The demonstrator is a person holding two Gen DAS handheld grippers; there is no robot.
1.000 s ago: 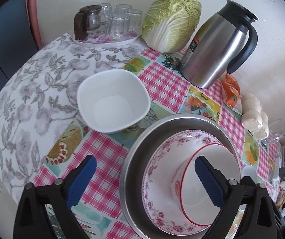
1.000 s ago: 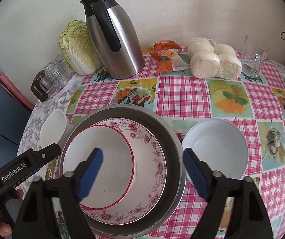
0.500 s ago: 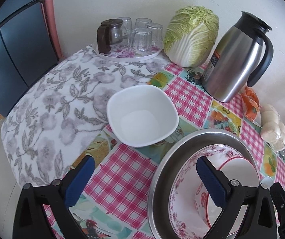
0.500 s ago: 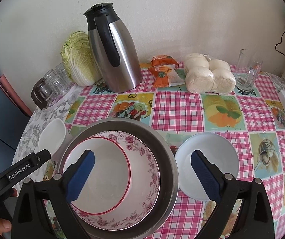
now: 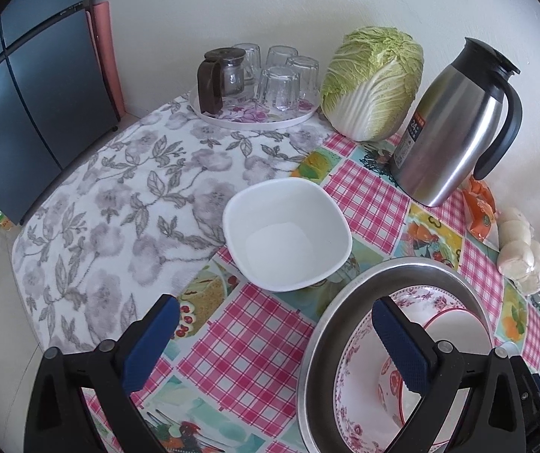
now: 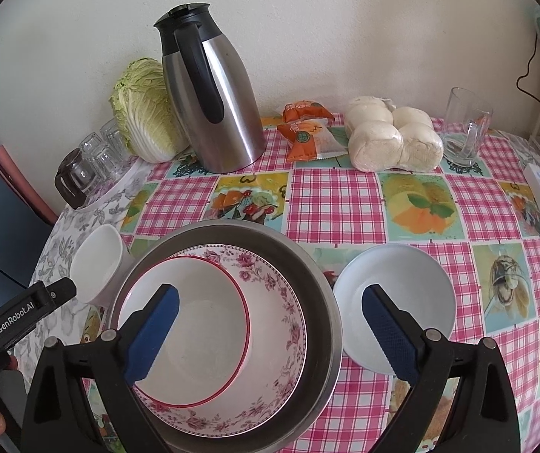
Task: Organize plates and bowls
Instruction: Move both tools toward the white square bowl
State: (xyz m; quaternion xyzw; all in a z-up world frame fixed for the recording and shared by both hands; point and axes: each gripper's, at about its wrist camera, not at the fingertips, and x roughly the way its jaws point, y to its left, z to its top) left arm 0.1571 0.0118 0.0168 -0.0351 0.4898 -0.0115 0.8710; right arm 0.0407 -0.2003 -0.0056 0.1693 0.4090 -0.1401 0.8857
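From the left wrist, our left gripper (image 5: 270,343) hangs with jaws apart and empty, the square white bowl (image 5: 287,233) ahead on the table.

From the right wrist, our right gripper (image 6: 270,330), having just widened, straddles the steel basin's (image 6: 319,283) rim, holding nothing; the round white bowl (image 6: 394,302) sits beside it.

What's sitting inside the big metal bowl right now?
Inside the metal bowl sits a floral bowl, and a red-rimmed white bowl rests in that. Whatever lies beneath them is covered.
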